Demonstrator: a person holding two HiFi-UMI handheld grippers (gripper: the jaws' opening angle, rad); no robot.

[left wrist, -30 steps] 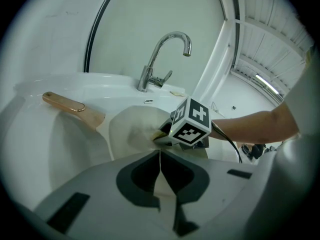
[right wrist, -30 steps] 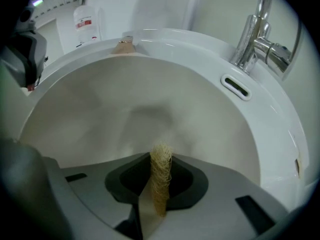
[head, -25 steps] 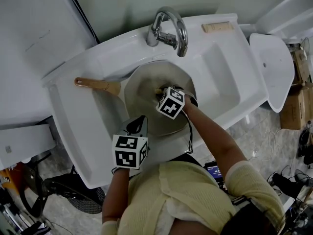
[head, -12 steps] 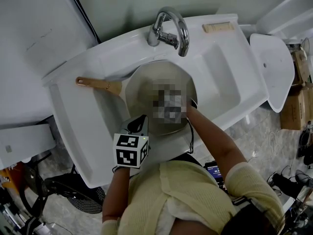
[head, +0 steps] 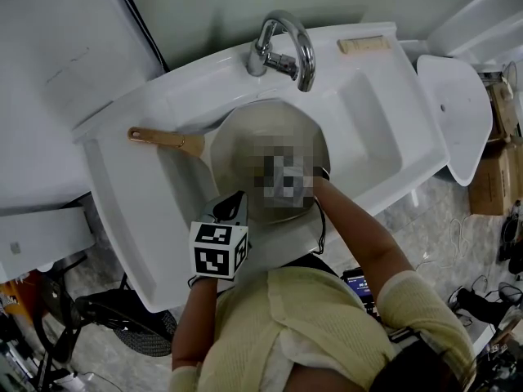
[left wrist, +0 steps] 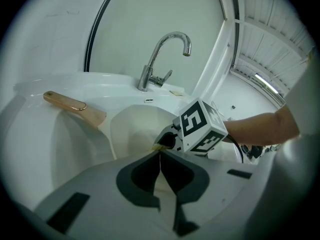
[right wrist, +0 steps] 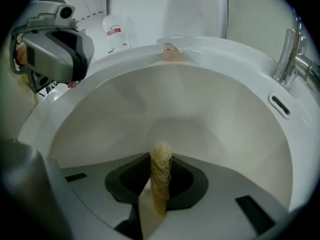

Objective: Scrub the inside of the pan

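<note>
Pan [head: 245, 137] sits in the white sink [head: 368, 113] under the tap [head: 286, 43], its wooden handle [head: 163, 141] pointing out to the left. The right gripper [right wrist: 161, 159] is down inside the bowl, jaws pinching a straw-coloured fibre scrubber [right wrist: 161, 176] that stands upright between them, tip towards the pan floor. The left gripper [left wrist: 160, 156] hangs at the near rim, jaws pressed together with nothing between them.
</note>
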